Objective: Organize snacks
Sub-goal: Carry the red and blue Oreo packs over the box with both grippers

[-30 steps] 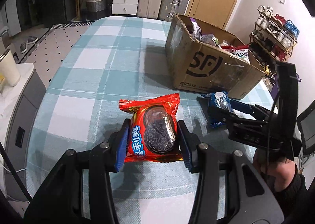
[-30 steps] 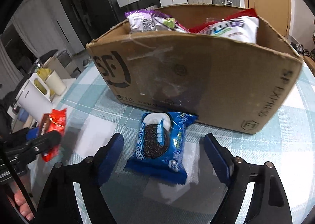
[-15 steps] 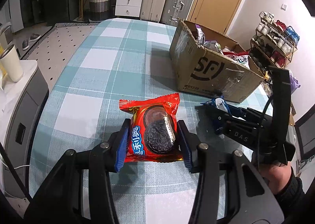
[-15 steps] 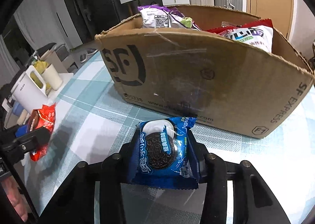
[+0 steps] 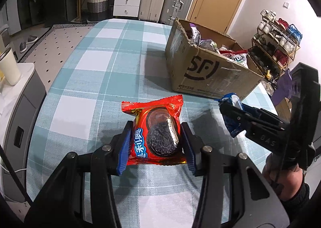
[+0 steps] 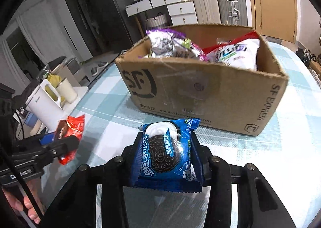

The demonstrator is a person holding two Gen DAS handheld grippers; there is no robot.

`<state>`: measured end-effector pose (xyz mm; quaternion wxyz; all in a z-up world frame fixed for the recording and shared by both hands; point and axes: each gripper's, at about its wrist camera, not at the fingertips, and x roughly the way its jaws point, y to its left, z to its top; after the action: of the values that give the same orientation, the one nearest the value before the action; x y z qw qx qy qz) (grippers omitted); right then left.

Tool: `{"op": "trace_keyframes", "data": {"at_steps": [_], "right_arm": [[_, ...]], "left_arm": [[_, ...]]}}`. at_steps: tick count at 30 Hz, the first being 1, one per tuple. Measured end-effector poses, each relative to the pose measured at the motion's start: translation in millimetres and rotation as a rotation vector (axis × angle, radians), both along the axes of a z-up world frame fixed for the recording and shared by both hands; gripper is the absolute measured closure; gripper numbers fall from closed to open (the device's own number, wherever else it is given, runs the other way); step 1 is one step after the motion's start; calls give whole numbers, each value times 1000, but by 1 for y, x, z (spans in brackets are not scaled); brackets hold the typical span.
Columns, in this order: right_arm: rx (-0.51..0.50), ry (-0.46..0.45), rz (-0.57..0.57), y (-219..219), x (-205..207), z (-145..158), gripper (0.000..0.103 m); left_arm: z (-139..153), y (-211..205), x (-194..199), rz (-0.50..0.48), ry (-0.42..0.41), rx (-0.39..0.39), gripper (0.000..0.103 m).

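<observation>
Two Oreo packets are each clamped in a gripper above the checked tabletop (image 5: 112,79): the left gripper (image 5: 156,143) pinches one red packet (image 5: 156,129), the right gripper (image 6: 166,157) pinches one blue packet (image 6: 167,153). One open cardboard box (image 6: 200,91), with several snack bags inside, stands near the tabletop's right edge, beyond both packets.

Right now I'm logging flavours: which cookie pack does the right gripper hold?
The blue pack, clamped in the right gripper; the red pack sits in the left gripper.
</observation>
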<state>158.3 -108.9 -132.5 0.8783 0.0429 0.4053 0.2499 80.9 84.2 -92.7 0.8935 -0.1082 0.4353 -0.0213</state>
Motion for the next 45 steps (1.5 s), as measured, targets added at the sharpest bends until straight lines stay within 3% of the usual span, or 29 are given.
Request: {"op": "trace_keyframes", "data": {"at_steps": [15, 25, 36, 45], "right_arm": [[58, -47, -23, -38, -20, 39, 59], [81, -84, -35, -56, -23, 67, 59], [102, -136, -42, -70, -1, 115, 59], [114, -170, -57, -79, 28, 148, 59]], "left_arm": [[19, -27, 19, -75, -32, 14, 60], [46, -49, 45, -135, -75, 40, 60], [83, -76, 86, -176, -134, 86, 60], [102, -85, 130, -189, -126, 84, 60]]}}
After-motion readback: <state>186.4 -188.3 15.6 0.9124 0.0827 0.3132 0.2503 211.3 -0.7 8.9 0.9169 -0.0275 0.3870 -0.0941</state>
